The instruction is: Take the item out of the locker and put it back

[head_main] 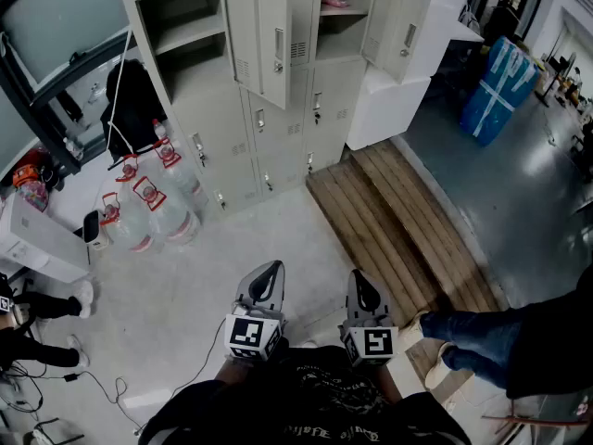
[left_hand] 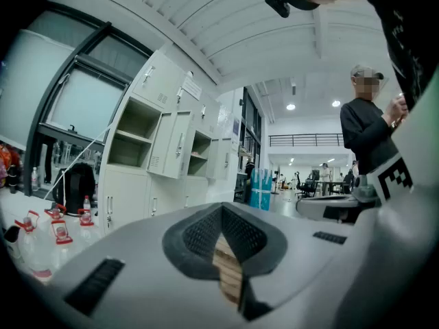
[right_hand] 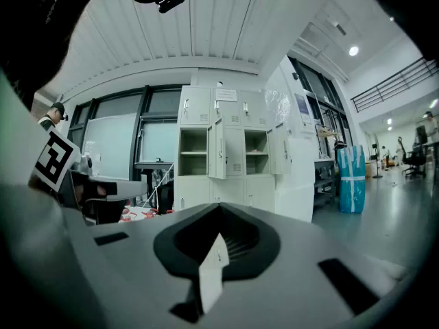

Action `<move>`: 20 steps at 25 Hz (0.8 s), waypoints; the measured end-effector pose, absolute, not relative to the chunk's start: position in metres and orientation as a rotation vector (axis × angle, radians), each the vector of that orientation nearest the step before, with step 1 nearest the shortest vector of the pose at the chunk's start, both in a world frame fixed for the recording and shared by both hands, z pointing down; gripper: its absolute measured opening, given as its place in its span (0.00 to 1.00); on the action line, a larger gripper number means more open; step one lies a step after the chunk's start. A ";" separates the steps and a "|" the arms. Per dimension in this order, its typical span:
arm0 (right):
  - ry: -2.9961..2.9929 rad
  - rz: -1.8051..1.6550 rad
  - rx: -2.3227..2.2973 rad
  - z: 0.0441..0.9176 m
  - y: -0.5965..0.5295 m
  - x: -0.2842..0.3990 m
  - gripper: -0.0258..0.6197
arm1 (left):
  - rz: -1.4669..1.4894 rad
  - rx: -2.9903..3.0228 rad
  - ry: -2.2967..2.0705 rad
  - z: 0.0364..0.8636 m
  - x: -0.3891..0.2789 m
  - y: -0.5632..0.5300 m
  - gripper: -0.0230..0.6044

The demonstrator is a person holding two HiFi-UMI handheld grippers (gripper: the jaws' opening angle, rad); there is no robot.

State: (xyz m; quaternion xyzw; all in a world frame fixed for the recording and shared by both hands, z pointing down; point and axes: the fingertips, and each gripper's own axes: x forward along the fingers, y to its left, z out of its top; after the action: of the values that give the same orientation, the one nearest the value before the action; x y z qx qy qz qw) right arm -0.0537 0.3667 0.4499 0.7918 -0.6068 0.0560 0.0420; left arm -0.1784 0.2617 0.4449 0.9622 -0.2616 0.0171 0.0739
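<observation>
A bank of pale grey lockers (head_main: 278, 119) stands well ahead of me, also seen in the left gripper view (left_hand: 171, 156) and the right gripper view (right_hand: 226, 156). Two upper compartments are open: the left one (head_main: 190, 17) looks empty, and a small pinkish item (head_main: 335, 5) lies on the shelf of the right one. An open door (head_main: 259, 35) hangs between them. My left gripper (head_main: 268, 272) (left_hand: 223, 211) and right gripper (head_main: 359, 281) (right_hand: 219, 211) are side by side close to my body, far from the lockers. Both are shut and hold nothing.
Several large water jugs (head_main: 148, 207) stand on the floor left of the lockers. A wooden pallet (head_main: 398, 230) lies ahead on the right, a blue wrapped bundle (head_main: 500, 86) beyond it. A person's legs (head_main: 482, 341) are close at my right; another person's feet (head_main: 56, 304) are at the left.
</observation>
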 end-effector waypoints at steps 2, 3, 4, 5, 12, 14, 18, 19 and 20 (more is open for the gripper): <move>-1.847 0.181 2.425 0.452 0.362 -0.054 0.05 | 0.050 2.893 -0.782 0.448 -0.180 0.256 0.05; -1.843 0.186 2.425 0.453 0.360 -0.053 0.04 | 0.048 2.896 -0.782 0.449 -0.181 0.253 0.05; -1.840 0.189 2.426 0.454 0.358 -0.053 0.04 | 0.045 2.900 -0.782 0.450 -0.181 0.251 0.05; -1.838 0.191 2.425 0.455 0.357 -0.052 0.04 | 0.041 2.904 -0.783 0.450 -0.182 0.249 0.05; -1.846 0.148 2.481 0.446 0.341 -0.052 0.05 | 0.044 2.895 -0.757 0.450 -0.183 0.228 0.05; -1.850 0.138 2.500 0.444 0.334 -0.051 0.05 | 0.039 2.896 -0.746 0.449 -0.182 0.219 0.05; -1.824 0.105 2.519 0.441 0.316 -0.049 0.05 | 0.015 2.912 -0.722 0.447 -0.181 0.196 0.05; -1.815 0.101 2.527 0.440 0.311 -0.049 0.05 | 0.018 2.911 -0.711 0.448 -0.182 0.190 0.05; -1.800 0.093 2.538 0.440 0.308 -0.049 0.05 | 0.023 2.908 -0.699 0.448 -0.183 0.186 0.05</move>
State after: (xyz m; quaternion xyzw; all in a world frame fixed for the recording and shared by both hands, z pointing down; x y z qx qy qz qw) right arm -0.0488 0.3082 0.4395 0.8152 -0.5783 0.0300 0.0143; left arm -0.1826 0.1856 0.4483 0.9695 -0.2331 0.0077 0.0752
